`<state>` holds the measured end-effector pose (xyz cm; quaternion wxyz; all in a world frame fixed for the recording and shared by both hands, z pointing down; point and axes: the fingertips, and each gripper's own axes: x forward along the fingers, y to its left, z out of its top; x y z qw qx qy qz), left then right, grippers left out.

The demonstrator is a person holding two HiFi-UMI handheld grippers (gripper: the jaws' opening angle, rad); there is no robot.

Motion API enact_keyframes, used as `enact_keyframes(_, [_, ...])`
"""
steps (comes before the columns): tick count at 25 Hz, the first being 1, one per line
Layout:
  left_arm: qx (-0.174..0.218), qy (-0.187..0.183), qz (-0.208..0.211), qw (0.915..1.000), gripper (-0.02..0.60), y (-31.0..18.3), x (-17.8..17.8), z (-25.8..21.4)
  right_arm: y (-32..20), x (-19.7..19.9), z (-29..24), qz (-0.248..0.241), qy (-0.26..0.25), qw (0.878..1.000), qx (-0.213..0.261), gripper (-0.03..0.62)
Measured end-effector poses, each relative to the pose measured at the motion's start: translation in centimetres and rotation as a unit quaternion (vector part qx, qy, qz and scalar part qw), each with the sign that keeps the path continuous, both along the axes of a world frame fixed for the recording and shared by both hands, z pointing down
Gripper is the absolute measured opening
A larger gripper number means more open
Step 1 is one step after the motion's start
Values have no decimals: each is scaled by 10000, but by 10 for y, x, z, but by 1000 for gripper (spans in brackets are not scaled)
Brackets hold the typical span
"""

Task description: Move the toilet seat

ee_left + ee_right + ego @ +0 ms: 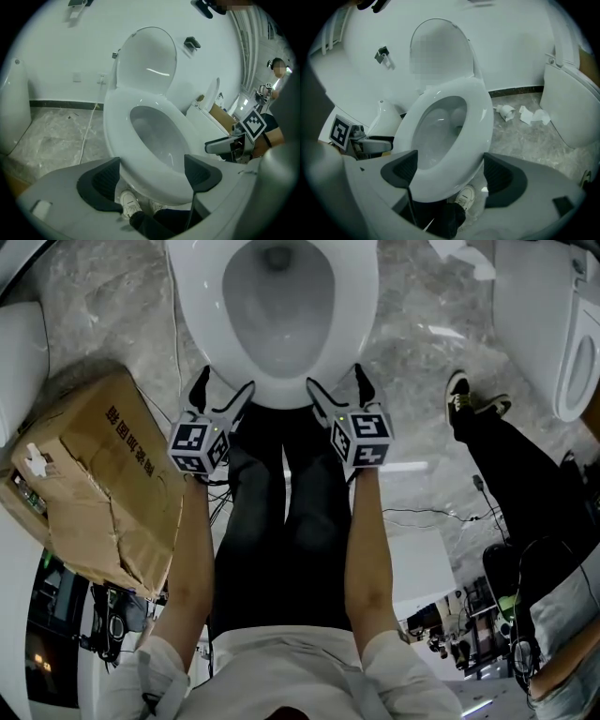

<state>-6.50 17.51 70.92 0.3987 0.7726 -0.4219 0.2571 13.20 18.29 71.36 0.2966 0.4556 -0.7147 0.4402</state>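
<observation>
Top centre: the left gripper (pixel 223 395) and right gripper (pixel 337 390), jaws apart and clamping nothing, sit at the lowered toilet seat's (pixel 202 296) front rim.

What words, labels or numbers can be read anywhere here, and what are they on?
On the cardboard box: one row of dark printed characters, turned sideways, too blurred to read.
On the left gripper and the right gripper: cubes with black-and-white square patterns, no words.
On the toilet seat: no print shows.
So no text can be quoted.
</observation>
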Motion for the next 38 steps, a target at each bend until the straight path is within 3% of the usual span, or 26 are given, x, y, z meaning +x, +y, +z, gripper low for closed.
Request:
enact_keyframes(2, [-53, -10, -42, 10000, 410, 1, -2, 5, 1, 1, 4, 54, 27, 10000, -39, 446])
enact_keyframes(3, [-101, -20, -78, 9999, 414, 2, -4, 8, 3, 2, 8, 70, 49, 9999, -102, 479])
enact_keyframes(16, [-302, 206, -23, 9993, 416, 4, -2, 23, 19, -15, 36, 102, -177, 9987, -459, 482])
enact_keyframes(38, [-206, 343, 9, 9992, 411, 4, 1, -12, 12, -12, -12, 464, -898, 9944, -300, 476])
